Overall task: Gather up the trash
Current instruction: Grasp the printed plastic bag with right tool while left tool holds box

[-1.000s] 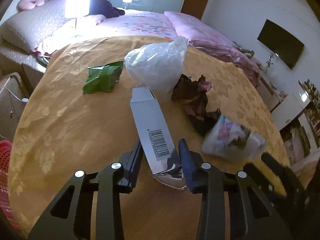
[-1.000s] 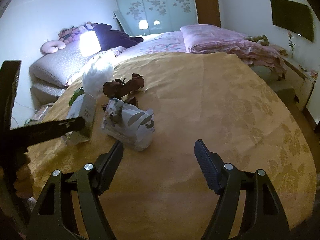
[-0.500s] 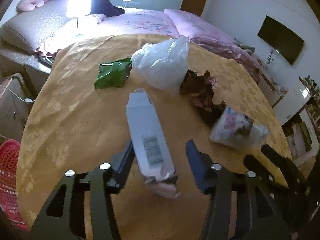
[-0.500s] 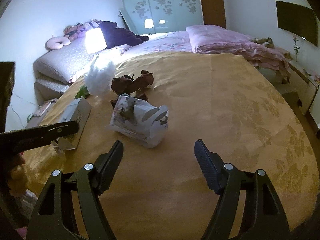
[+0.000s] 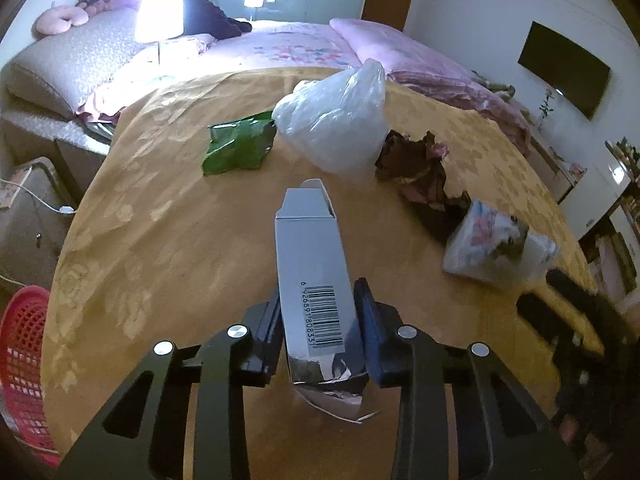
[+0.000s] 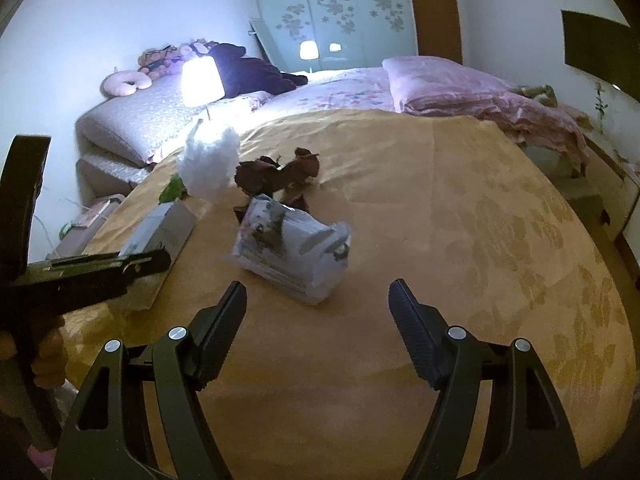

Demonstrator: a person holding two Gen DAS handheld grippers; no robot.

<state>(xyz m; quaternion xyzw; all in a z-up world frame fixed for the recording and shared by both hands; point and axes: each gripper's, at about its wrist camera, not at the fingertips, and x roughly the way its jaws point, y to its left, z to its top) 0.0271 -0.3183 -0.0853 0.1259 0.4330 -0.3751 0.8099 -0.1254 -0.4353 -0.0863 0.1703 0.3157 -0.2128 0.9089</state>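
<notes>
My left gripper point(image 5: 318, 312) is shut on a long grey carton with a barcode point(image 5: 314, 276), its torn end toward me, held just above the gold tablecloth point(image 5: 160, 240). The carton also shows in the right wrist view point(image 6: 160, 236). Beyond it lie a green wrapper point(image 5: 240, 144), a white plastic bag point(image 5: 336, 120), dark crumpled wrappers point(image 5: 420, 168) and a flowered tissue pack point(image 5: 496, 244). My right gripper point(image 6: 318, 312) is open and empty, just short of the tissue pack point(image 6: 296, 248).
A red mesh basket point(image 5: 20, 364) stands on the floor at the table's left edge. A bed with pink bedding point(image 6: 440, 84) and a lit lamp point(image 6: 202, 76) lie behind the table. The right half of the tablecloth point(image 6: 500, 220) carries no objects.
My left gripper has closed onto the carton, which sat loose between wider jaws half a second ago. My right gripper has moved closer to the tissue pack.
</notes>
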